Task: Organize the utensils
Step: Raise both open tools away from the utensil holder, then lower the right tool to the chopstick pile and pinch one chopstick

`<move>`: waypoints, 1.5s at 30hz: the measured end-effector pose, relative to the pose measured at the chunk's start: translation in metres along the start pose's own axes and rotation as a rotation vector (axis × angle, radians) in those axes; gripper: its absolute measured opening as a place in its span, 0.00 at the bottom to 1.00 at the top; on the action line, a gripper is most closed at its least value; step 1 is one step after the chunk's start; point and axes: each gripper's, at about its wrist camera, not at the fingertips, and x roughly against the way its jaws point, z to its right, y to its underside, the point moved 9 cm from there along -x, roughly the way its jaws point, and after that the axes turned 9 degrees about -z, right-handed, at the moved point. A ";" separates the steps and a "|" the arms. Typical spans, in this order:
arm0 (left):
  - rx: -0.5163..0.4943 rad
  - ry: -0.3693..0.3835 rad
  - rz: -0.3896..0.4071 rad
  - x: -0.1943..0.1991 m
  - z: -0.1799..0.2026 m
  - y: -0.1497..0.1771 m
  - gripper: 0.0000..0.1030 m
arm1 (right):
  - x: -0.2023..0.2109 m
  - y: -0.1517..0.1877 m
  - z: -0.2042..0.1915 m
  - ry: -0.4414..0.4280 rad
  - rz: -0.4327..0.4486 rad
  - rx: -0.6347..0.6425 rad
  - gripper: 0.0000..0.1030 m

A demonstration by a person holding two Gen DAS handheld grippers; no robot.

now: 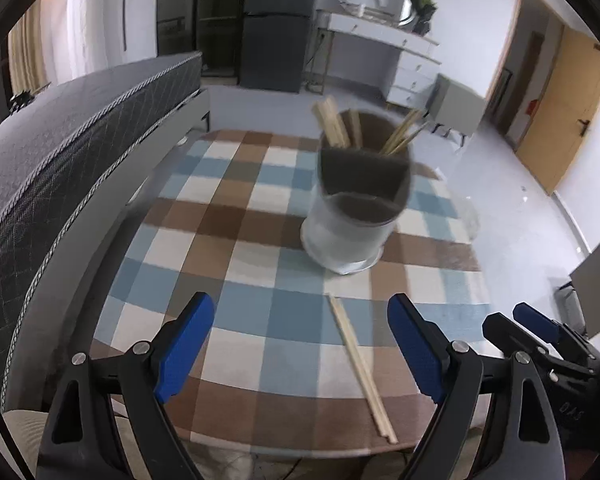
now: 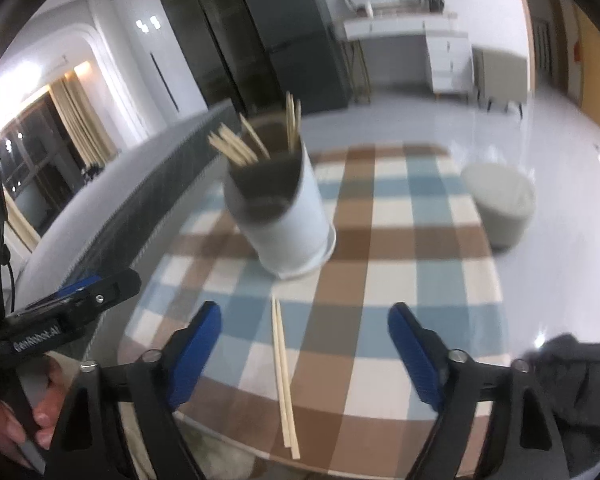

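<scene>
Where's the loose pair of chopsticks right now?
The loose chopsticks lie flat on the checked tablecloth near its front edge, just in front of the white utensil holder; in both wrist views they sit between open jaws, untouched.

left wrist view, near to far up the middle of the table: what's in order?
left gripper, jaws open → loose pair of chopsticks lying on the checked tablecloth → white utensil holder with chopsticks standing in it → far table edge → floor → white desk at the wall.
</scene>
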 end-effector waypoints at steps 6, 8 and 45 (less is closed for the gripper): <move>0.119 -0.056 -0.044 -0.030 -0.035 0.002 0.83 | -0.062 0.004 -0.012 -0.004 -0.205 0.087 0.49; 0.188 -0.065 -0.046 -0.031 -0.051 -0.003 0.83 | -0.082 0.007 -0.019 -0.005 -0.264 0.138 0.40; 0.456 -0.044 -0.175 -0.036 -0.090 0.008 0.83 | -0.175 0.011 -0.036 0.174 -0.525 0.357 0.15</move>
